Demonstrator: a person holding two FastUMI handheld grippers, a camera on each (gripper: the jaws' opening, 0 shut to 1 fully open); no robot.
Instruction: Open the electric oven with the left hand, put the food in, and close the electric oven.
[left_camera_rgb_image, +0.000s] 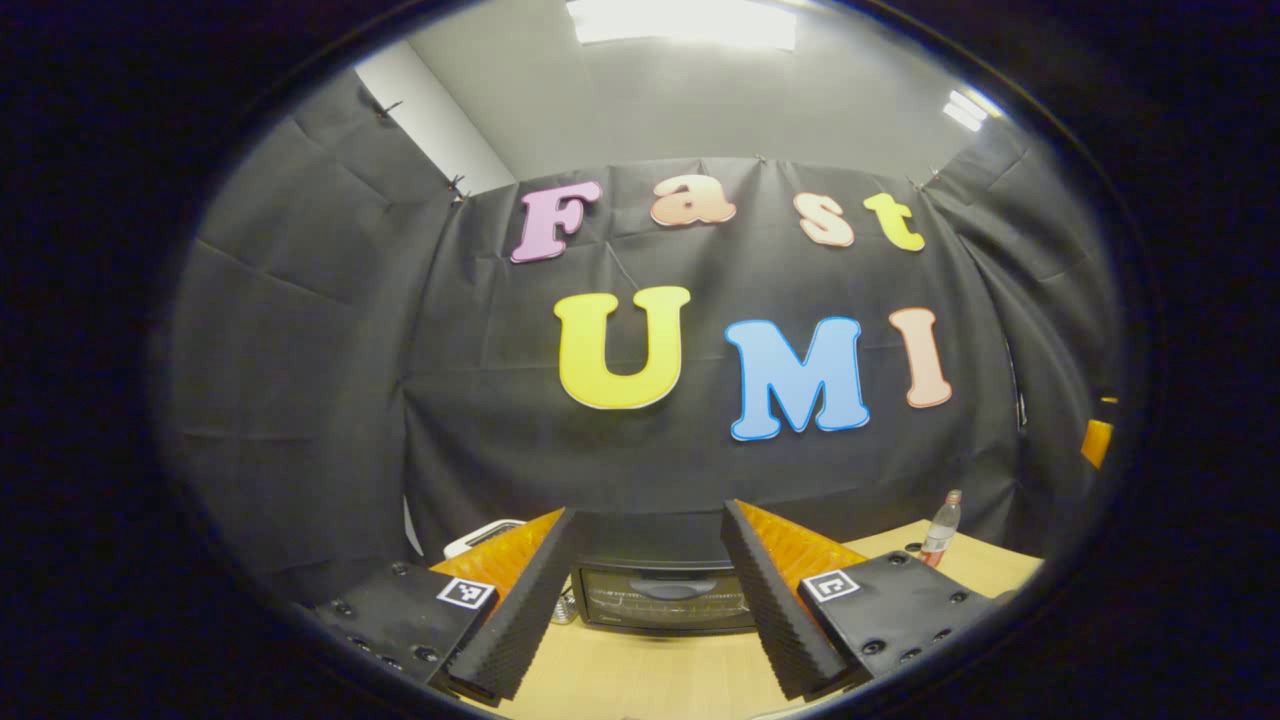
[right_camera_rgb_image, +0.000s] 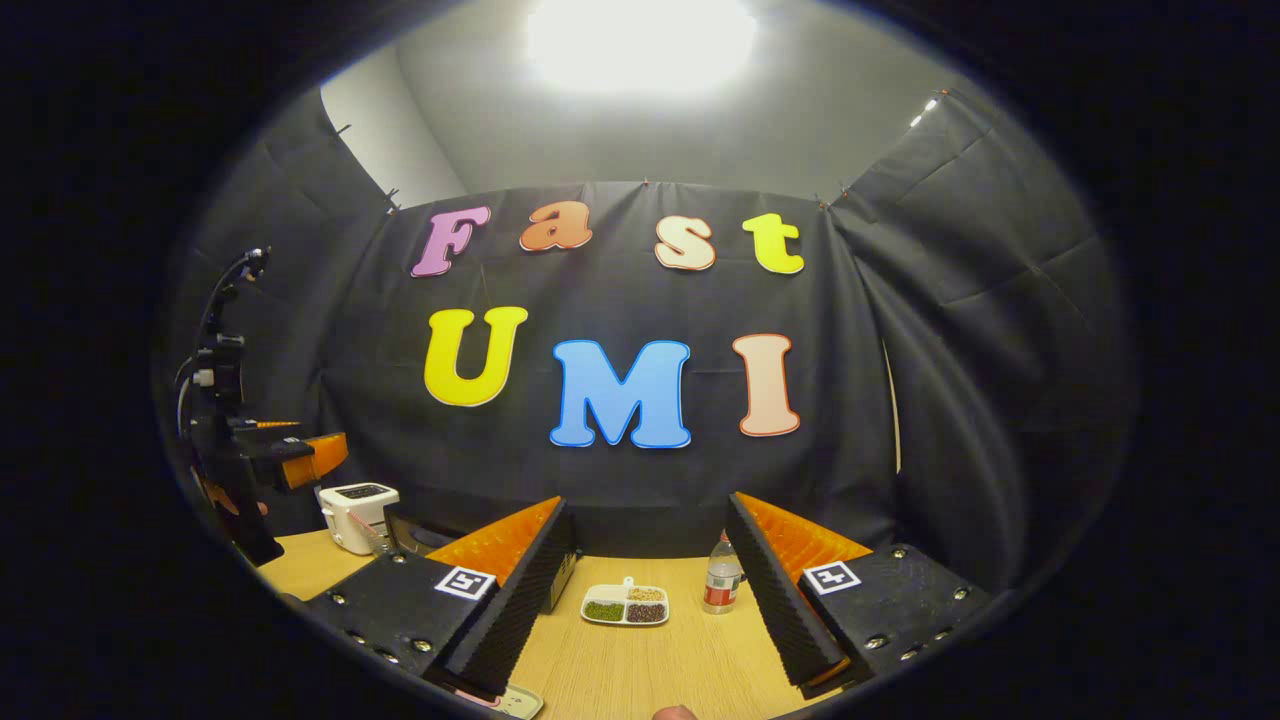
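Both grippers (left_camera_rgb_image: 645, 600) (right_camera_rgb_image: 645, 600) spread wide and empty above the table (right_camera_rgb_image: 640, 660), left facing the shut oven (left_camera_rgb_image: 665, 598), right facing a dish (right_camera_rgb_image: 626, 605) beside a bottle (right_camera_rgb_image: 721, 583).

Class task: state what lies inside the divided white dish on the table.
The divided white dish holds green, pale and dark small food in three compartments. What lies beneath those heaps cannot be seen.

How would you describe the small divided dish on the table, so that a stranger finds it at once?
On the light wooden table, before the black cloth wall, a white divided dish lies just left of the clear plastic bottle. Its compartments hold green, pale and dark grains.
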